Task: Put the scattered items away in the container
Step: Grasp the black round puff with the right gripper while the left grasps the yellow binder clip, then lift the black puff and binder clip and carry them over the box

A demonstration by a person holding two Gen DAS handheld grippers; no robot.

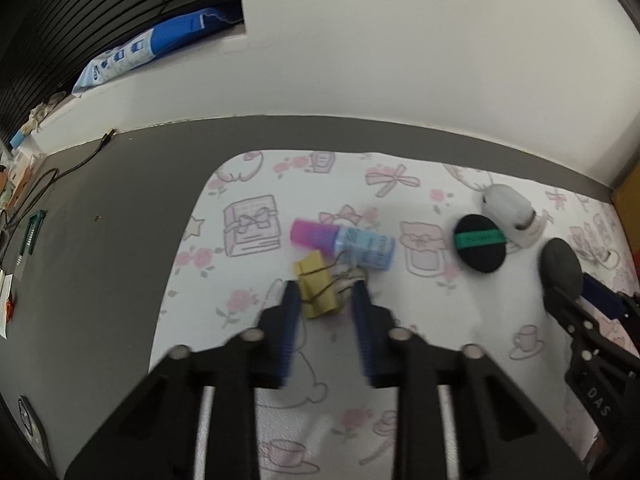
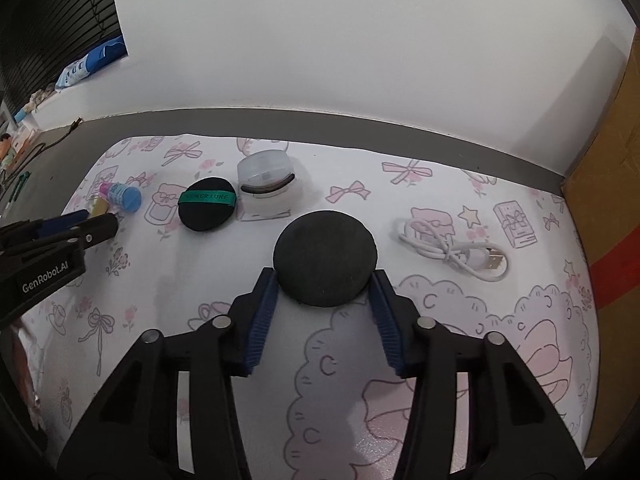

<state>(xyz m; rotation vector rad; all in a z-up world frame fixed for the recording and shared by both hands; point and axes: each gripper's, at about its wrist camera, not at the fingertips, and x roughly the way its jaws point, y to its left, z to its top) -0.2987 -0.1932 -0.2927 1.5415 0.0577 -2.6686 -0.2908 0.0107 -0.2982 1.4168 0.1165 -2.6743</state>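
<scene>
The scattered items lie on a pink-printed mat (image 2: 460,312) spread over a grey table (image 1: 120,240). The right hand-held gripper (image 2: 325,286) has its blue pads pressed on both sides of a plain black puff (image 2: 325,258), gripping it at its near edge. Just beyond that puff sits a clear-lidded white case (image 2: 266,184), with a second black puff with a green band (image 2: 207,203) beside it on the left; to the right lies a coiled white USB cable (image 2: 454,254), apart from the others, with open mat around it up to a cardboard box (image 2: 612,220) at the right edge. The left hand-held gripper (image 1: 325,292), blurred in its own view, shows a gap between its pads with a yellow binder clip (image 1: 316,290) between the tips; whether the pads press it I cannot tell. Just beyond the clip lies a blue bottle with a pink cap (image 1: 344,242). Left of it the mat ends in a rounded corner and bare grey table runs to a white wall (image 1: 400,40). No container can be made out.
</scene>
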